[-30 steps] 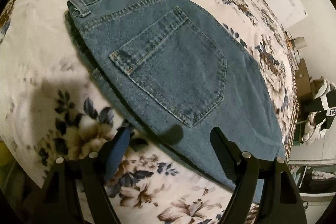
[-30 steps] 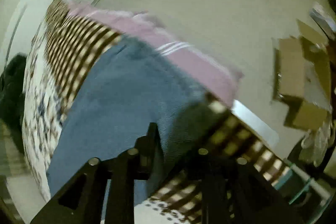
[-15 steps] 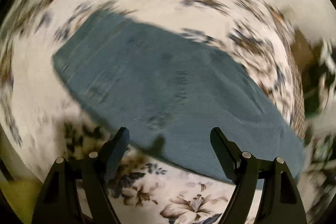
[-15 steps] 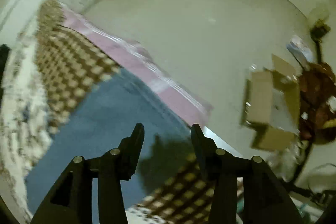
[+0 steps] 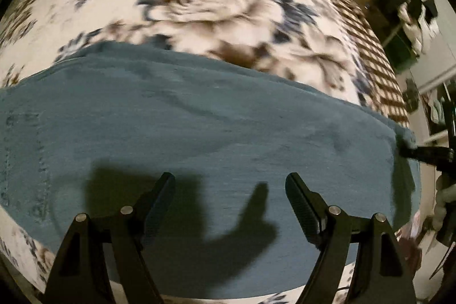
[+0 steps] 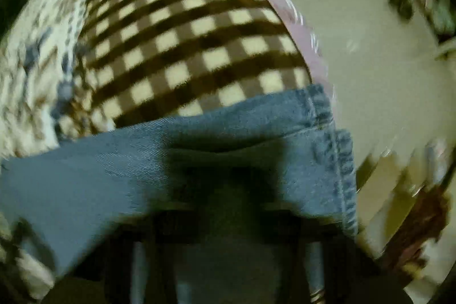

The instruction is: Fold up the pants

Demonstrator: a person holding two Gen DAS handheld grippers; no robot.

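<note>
Pants [image 5: 199, 127]: blue denim, spread flat across a floral bedspread [image 5: 213, 4], hem end over a brown-and-cream checked blanket [image 6: 185, 27] at the bed edge, pale floor [image 6: 370, 19] beyond. Left gripper [image 5: 229, 201] hangs over the denim, jaws wide apart, nothing between them. Right gripper [image 5: 421, 154] sits at the hem [image 6: 336, 133]; in its own view fabric covers the fingers, so grip state cannot be told.
</note>
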